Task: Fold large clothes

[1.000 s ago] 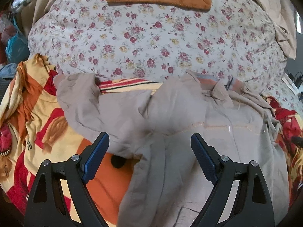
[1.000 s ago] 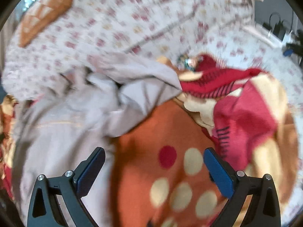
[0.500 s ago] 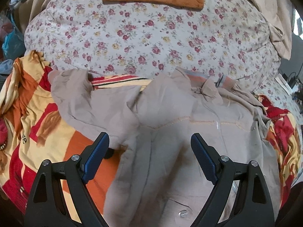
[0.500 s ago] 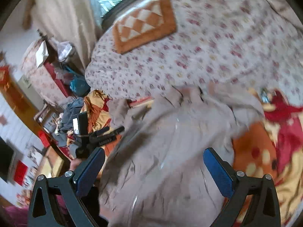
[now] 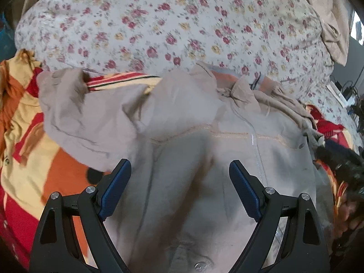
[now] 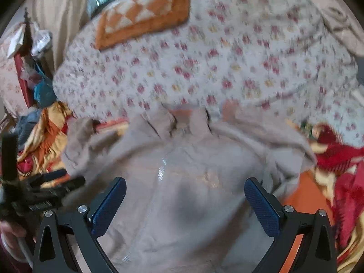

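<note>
A large beige zip jacket point(image 5: 204, 141) lies front up on an orange, red and yellow blanket point(image 5: 25, 122), collar toward the floral quilt. Its left sleeve point(image 5: 75, 109) is spread out to the left. My left gripper point(image 5: 179, 173) is open and empty, hovering over the jacket's left chest. My right gripper point(image 6: 184, 186) is open and empty above the jacket's middle point(image 6: 193, 182), near the zip. In the right wrist view the left gripper point(image 6: 34, 191) shows at the left edge; the view is blurred.
A floral quilt point(image 5: 182, 27) bulges behind the jacket, with an orange checked cushion point(image 6: 145, 20) on it. Beige curtains point(image 5: 336, 16) hang at the back right. Cables and a power strip point(image 5: 348, 93) lie at the far right. Cluttered furniture point(image 6: 25, 63) stands at the left.
My right gripper swung left from the blanket's right side to over the jacket's middle. My left gripper moved slightly forward and right over the jacket. Both stayed open.
</note>
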The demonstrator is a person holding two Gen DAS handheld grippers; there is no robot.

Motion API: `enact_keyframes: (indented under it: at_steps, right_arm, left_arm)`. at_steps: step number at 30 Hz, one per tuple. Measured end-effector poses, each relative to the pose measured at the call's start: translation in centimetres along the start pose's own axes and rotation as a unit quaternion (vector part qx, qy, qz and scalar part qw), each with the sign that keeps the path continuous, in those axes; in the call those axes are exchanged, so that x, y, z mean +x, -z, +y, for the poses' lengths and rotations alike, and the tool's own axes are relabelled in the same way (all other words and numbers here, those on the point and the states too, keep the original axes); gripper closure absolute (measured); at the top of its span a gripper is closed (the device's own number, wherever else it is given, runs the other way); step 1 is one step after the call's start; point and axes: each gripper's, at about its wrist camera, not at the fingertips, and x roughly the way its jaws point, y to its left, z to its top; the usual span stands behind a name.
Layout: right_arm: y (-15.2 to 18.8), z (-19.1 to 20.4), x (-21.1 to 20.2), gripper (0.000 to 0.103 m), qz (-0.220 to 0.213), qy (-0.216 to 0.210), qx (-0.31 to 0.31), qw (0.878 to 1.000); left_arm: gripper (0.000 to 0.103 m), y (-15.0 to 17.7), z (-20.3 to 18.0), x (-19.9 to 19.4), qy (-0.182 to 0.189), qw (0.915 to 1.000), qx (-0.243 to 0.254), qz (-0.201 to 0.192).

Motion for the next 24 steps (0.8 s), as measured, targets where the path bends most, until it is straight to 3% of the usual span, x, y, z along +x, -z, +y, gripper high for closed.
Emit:
enact_keyframes:
  at_steps: [2, 5, 13, 20, 24]
  right_arm:
    - [0.4, -0.8, 1.5, 0.0, 0.031, 0.008, -0.002, 0.999]
    - [0.5, -0.8, 2.0, 0.0, 0.042, 0.019, -0.022, 0.999]
    - [0.3, 1.1, 0.8, 0.0, 0.012, 0.031, -0.068, 0.997]
    - [0.2, 0.3, 0.9, 0.0, 0.001, 0.032, -0.034, 0.999]
    - [0.2, -0.3, 1.0, 0.0, 0.001, 0.03, -0.018, 0.999]
  left_arm:
    - [0.015, 0.0, -0.8, 0.9, -0.003, 0.9999, 0.015, 0.005]
    - [0.015, -0.1, -1.5, 1.8, -0.001, 0.9998, 0.021, 0.007]
    - [0.015, 0.5, -1.8, 3.4, -0.009, 0.9992, 0.035, 0.019]
    - [0.015, 0.1, 0.3, 3.0, 0.011, 0.9995, -0.023, 0.021]
    - [0.015, -0.1, 0.6, 2.5, -0.002, 0.9995, -0.029, 0.013]
